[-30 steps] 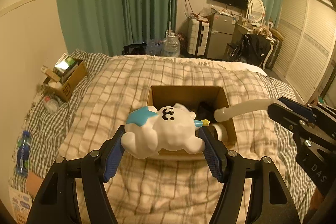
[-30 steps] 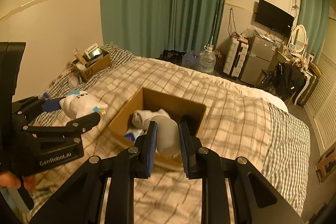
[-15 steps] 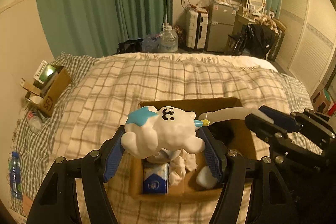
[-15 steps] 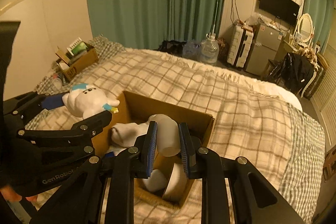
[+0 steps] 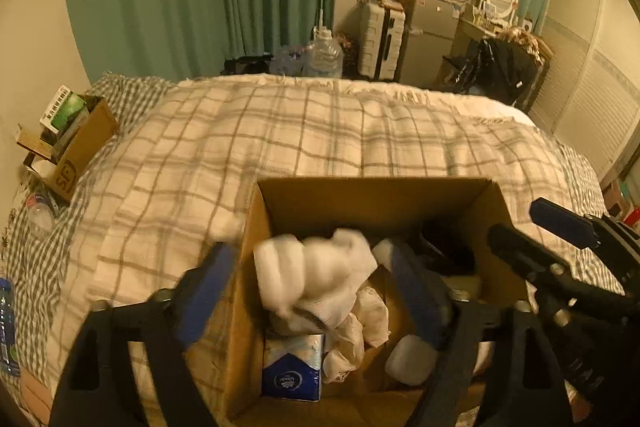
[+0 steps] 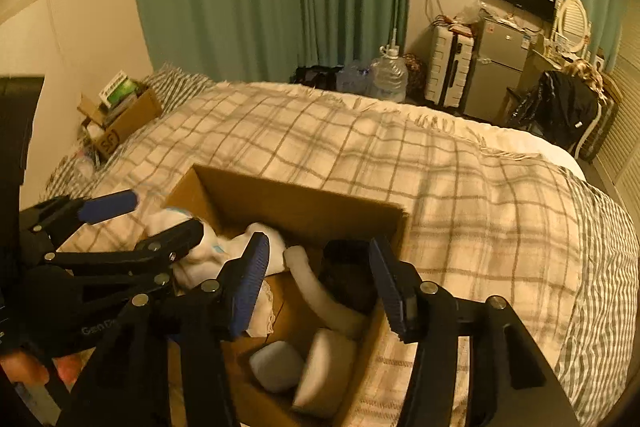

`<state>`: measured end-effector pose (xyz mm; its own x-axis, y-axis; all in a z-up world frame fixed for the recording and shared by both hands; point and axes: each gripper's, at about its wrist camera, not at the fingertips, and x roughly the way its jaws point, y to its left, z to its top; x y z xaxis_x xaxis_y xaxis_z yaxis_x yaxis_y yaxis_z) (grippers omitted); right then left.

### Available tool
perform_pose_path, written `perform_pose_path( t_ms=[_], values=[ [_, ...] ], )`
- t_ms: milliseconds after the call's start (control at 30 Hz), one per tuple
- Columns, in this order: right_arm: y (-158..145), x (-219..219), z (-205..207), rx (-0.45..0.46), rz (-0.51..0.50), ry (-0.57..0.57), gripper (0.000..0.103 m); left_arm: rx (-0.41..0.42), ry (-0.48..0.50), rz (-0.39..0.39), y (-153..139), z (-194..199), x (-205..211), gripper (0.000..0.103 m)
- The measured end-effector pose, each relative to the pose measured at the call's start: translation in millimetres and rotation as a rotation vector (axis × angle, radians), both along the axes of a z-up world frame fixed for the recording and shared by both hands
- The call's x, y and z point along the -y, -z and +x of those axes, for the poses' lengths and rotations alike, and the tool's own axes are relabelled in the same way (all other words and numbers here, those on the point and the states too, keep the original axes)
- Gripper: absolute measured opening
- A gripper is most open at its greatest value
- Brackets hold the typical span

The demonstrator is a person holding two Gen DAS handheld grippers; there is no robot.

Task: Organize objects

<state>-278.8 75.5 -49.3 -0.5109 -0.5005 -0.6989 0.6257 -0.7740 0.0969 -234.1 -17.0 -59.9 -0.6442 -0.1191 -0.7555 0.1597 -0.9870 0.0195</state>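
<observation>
An open cardboard box (image 5: 372,199) sits on the plaid bed; it also shows in the right wrist view (image 6: 296,203). My left gripper (image 5: 312,287) is open over the box, and the white plush toy (image 5: 312,275) sits blurred between its spread fingers, above a blue tissue pack (image 5: 292,371) and white cloths. My right gripper (image 6: 320,287) is open over the box. The white curved tube (image 6: 320,295) lies inside the box below it, beside a white cup (image 6: 324,367) and a round white item (image 6: 276,367). The plush also shows in the right wrist view (image 6: 208,251).
A plaid blanket (image 5: 320,131) covers the bed. A second cardboard box (image 5: 68,143) with packets stands at the bed's far left. A water bottle (image 5: 6,319) lies at the left edge. Beyond the bed are green curtains, a water jug (image 5: 324,55), suitcase and fridge.
Both grippers moved over the box and opened. The plush left my left gripper's hold and drops, blurred. The white tube left my right gripper and lies in the box.
</observation>
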Motion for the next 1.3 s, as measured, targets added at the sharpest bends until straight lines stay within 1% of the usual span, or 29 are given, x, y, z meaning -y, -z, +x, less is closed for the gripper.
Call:
perform_pose_path(
  t_ms=[67,133,233,367,433,533,567,633,700,800,933,1033,1133,1233,1300],
  values=[
    [-12,-6,3,-0.015,-0.012,0.012,0.052,-0.030,-0.001,-0.016,-12,6,-2,0.094],
    [-26,-14,7,-0.033,-0.023,0.028,0.057,-0.052,0.005,-0.044,-28,14,-6,0.099],
    [-51,-28,15,-0.057,-0.049,0.052,0.066,-0.089,0.022,-0.088,-55,29,-14,0.102],
    [-93,-53,36,-0.114,-0.078,0.086,0.073,-0.150,0.036,-0.122,-96,55,-27,0.103],
    [-120,-69,53,-0.156,-0.088,0.108,0.084,-0.186,0.042,-0.133,-120,71,-33,0.103],
    [-154,-94,77,-0.206,-0.114,0.139,0.094,-0.243,0.049,-0.144,-152,97,-45,0.103],
    [-161,-101,83,-0.217,-0.121,0.148,0.095,-0.258,0.050,-0.146,-160,105,-49,0.103],
    [-180,-117,100,-0.241,-0.136,0.175,0.103,-0.295,0.051,-0.150,-177,126,-55,0.103],
    [-196,-133,118,-0.269,-0.150,0.206,0.103,-0.322,0.050,-0.151,-189,143,-60,0.103],
    [-209,-151,139,-0.282,-0.152,0.237,0.103,-0.361,0.039,-0.145,-203,168,-66,0.103],
    [-211,-168,164,-0.289,-0.154,0.261,0.103,-0.389,0.030,-0.131,-207,193,-70,0.103],
    [-199,-175,176,-0.277,-0.151,0.273,0.103,-0.397,0.023,-0.131,-198,205,-72,0.103],
    [-175,-176,181,-0.247,-0.141,0.279,0.103,-0.400,0.015,-0.128,-181,213,-71,0.103],
    [-143,-174,180,-0.217,-0.122,0.292,0.103,-0.412,0.006,-0.121,-159,217,-69,0.103],
    [-125,-170,178,-0.203,-0.127,0.269,0.103,-0.414,0.008,-0.131,-146,217,-70,0.103]
  ],
)
